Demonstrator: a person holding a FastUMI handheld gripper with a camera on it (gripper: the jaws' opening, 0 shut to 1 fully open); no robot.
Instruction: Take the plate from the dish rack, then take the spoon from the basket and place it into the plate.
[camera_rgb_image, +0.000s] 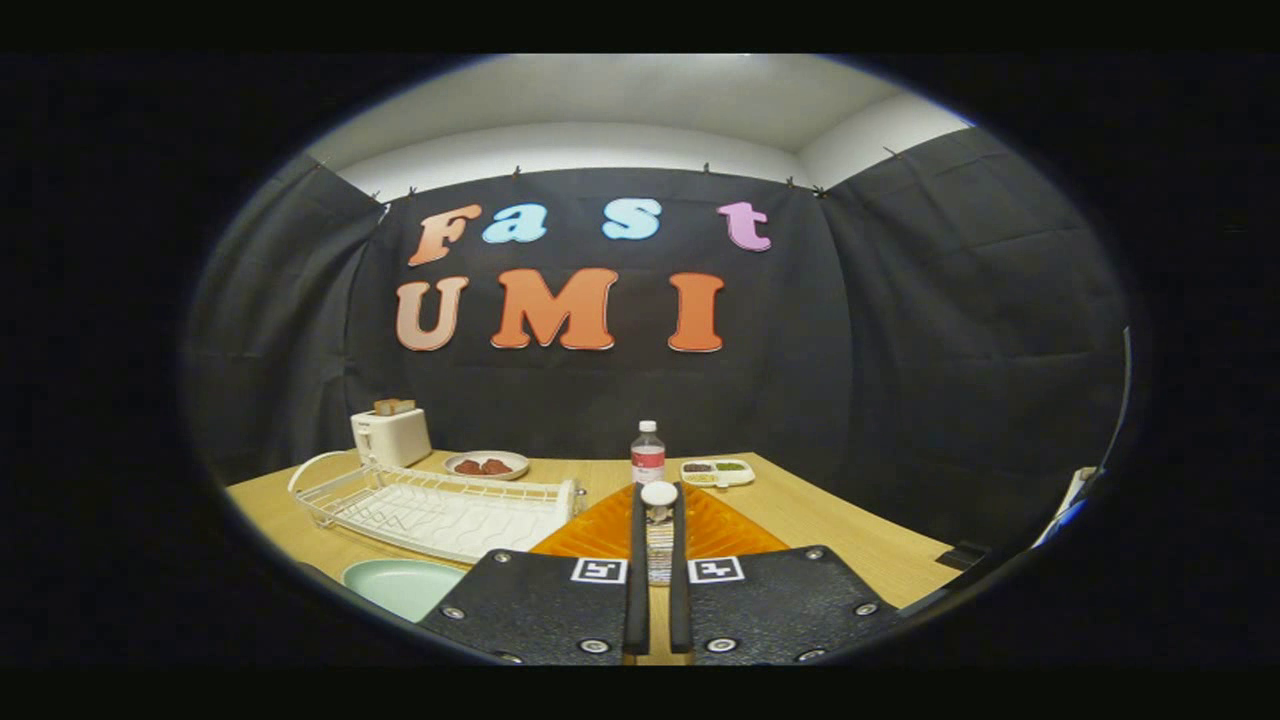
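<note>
The gripper (658, 545) has its two fingers (637, 560) drawn close together, clenched on a spoon (659, 520) that stands upright in the narrow gap between them; both fingers press against its handle, and its pale round bowl (659, 493) rises just above the fingertips; the handle looks clear and ribbed, though it is small and hard to make out

Beneath and just ahead of the fingers lies an orange basket (725, 525) with a ridged surface, resting on the wooden table (830, 530); beside the basket, on the side of the fingers where the rack stands, a white wire dish rack (430, 505) sits on the table with its slots unfilled; nearer than the rack, next to the gripper's body, a pale green plate (400, 583) lies flat on the table, well apart from the spoon

Beyond the rack stands a white toaster (392, 436) with bread in its top; just beside it is a small dish (487, 464) holding reddish pieces; straight beyond the spoon a water bottle (648, 453) stands upright with a white cap and red label; next to it a white divided tray (717, 471) holds dark and green bits in its compartments
</note>
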